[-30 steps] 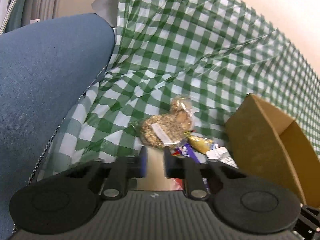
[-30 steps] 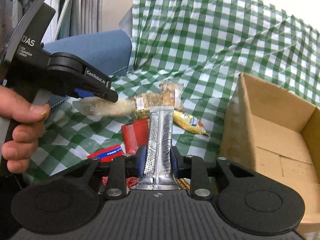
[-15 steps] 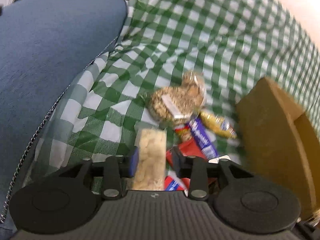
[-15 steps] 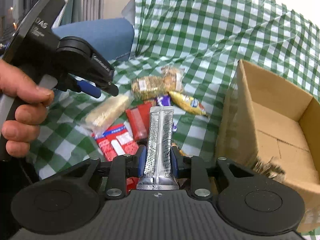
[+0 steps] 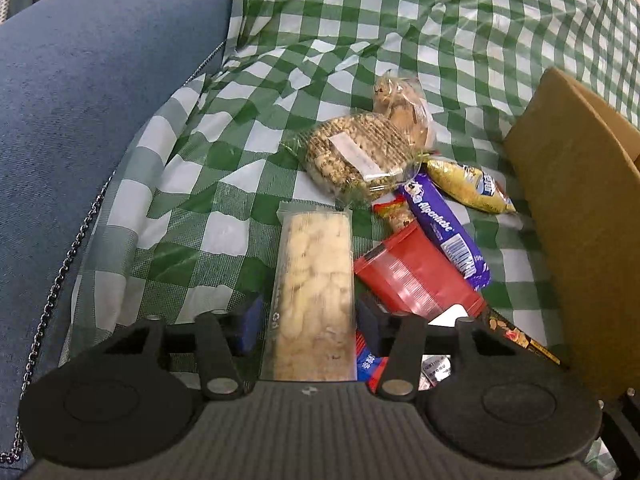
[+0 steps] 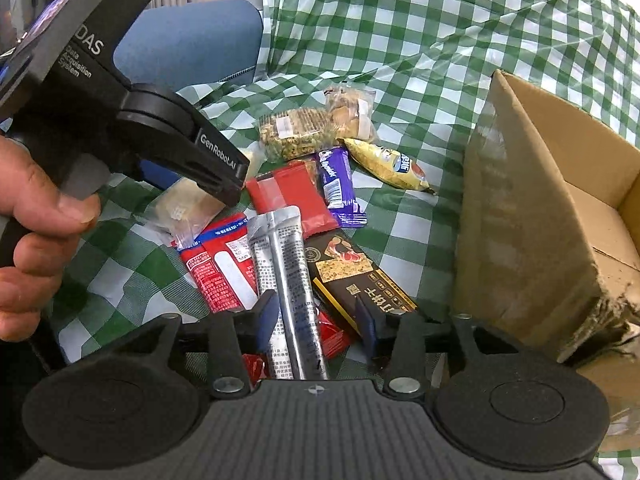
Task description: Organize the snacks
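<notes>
While my right gripper [image 6: 316, 316] is opening its jaws, the silver sachet [image 6: 286, 280] is lying between them with a gap showing at either pad, resting on the snack pile. I am holding my left gripper [image 5: 310, 318] with its fingers apart around the clear pack of pale crackers [image 5: 314, 280], which is lying on the green checked cloth [image 5: 280, 60] just clear of both pads. Beyond it the seeded cracker bag [image 5: 356, 156], purple bar [image 5: 444, 228], red packet [image 5: 416, 280] and yellow wrapper [image 5: 468, 186] are sitting in a cluster beside the cardboard box [image 6: 532, 208].
</notes>
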A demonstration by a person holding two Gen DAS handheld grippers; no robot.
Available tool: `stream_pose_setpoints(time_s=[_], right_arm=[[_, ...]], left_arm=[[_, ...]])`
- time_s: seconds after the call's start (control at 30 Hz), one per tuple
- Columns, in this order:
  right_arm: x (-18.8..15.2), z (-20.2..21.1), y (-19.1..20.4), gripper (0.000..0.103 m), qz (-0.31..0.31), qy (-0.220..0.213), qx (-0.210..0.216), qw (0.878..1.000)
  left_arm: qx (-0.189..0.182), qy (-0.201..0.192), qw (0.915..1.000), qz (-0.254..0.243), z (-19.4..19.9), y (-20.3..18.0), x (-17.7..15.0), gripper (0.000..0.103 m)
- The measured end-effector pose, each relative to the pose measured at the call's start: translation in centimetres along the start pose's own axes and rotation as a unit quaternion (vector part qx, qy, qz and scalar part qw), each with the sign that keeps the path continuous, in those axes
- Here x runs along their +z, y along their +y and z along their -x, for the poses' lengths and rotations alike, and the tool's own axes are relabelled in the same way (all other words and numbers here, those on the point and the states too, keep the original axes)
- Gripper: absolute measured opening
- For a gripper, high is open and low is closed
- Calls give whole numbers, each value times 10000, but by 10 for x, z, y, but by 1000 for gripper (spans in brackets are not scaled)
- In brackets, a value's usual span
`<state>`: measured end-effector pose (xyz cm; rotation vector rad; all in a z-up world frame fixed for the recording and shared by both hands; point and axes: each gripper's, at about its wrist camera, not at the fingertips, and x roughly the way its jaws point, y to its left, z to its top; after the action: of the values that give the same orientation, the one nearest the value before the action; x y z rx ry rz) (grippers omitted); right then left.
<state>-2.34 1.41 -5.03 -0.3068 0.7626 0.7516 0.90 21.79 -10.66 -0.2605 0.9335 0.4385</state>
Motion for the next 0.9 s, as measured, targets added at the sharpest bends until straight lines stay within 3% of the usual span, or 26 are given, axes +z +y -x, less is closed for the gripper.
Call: stream_pose_setpoints(time_s=[0.17, 0.23, 0.43, 0.67, 0.77, 0.83, 0.9], right_arm=[[-1, -2, 2, 43, 110, -7, -15, 9999], [-3, 0, 2, 25, 222, -25, 14, 9997], [-3, 9, 7, 0, 529, -271, -55, 9982], [-3, 11, 1, 0, 301, -256, -76, 9992], [-5, 9, 4, 9, 263, -197, -67, 9994], [-5, 8, 7, 42, 273, -243, -44, 9993], [-6, 9, 9, 57, 311, -293, -12, 9991]], left_arm=[[-44, -40, 9999, -86, 2, -2, -1, 40], [-89, -90, 9999, -42, 4, -1, 0, 40], [-240, -390, 9988, 187, 17, 6, 2, 40], [-495, -663, 9960, 340, 37, 11, 0, 40], [-561, -631, 9955, 423, 39, 13, -3, 40], [-582, -589, 9956, 438, 38, 13, -5, 40], [-575, -535, 9960, 433, 36, 13, -5, 40]])
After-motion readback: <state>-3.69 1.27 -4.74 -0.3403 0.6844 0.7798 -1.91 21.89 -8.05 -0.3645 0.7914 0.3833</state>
